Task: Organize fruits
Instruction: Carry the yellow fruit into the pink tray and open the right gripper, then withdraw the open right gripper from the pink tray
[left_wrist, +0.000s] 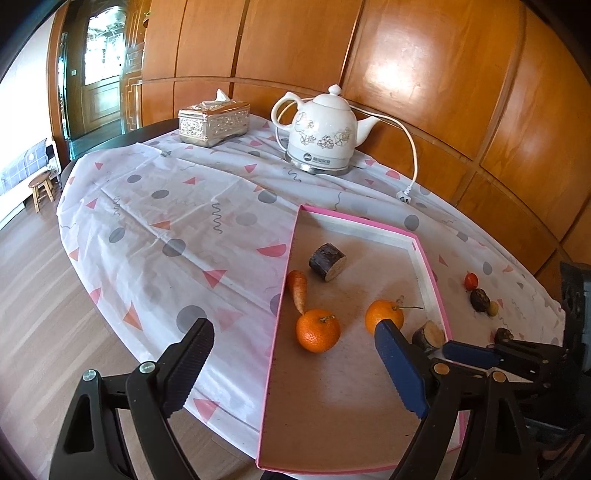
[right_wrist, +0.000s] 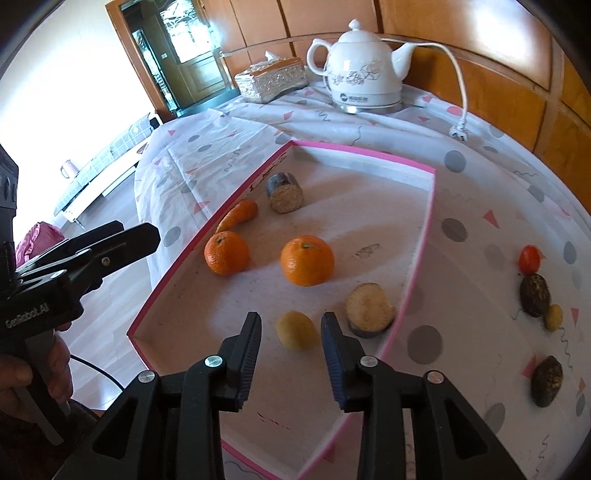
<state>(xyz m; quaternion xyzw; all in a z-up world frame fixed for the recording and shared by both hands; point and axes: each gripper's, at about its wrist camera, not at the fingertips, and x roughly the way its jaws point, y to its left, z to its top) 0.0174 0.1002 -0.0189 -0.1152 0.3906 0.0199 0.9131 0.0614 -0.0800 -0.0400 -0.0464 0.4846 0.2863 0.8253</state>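
Note:
A pink-rimmed tray (right_wrist: 362, 149) lies on the patterned cloth and holds two oranges (right_wrist: 306, 260) (right_wrist: 226, 253), a carrot (right_wrist: 238, 215) and two cut dark stubs (right_wrist: 285, 192) (right_wrist: 369, 304). A small yellow fruit (right_wrist: 297, 329) rests on the tray floor just ahead of my right gripper (right_wrist: 291, 350). The jaws stand either side of it with gaps showing, so it is open. My left gripper (left_wrist: 295, 363) hangs open and empty over the tray's near left rim (left_wrist: 280, 317), with the oranges (left_wrist: 317, 329) (left_wrist: 382, 314) ahead of it.
On the cloth right of the tray lie a small red tomato (right_wrist: 529, 258), two dark fruits (right_wrist: 535, 294) (right_wrist: 547, 380) and another small yellow one (right_wrist: 554, 316). A white kettle (left_wrist: 321, 134) with a loose cord and a tissue box (left_wrist: 213, 123) stand at the back, by the wood wall.

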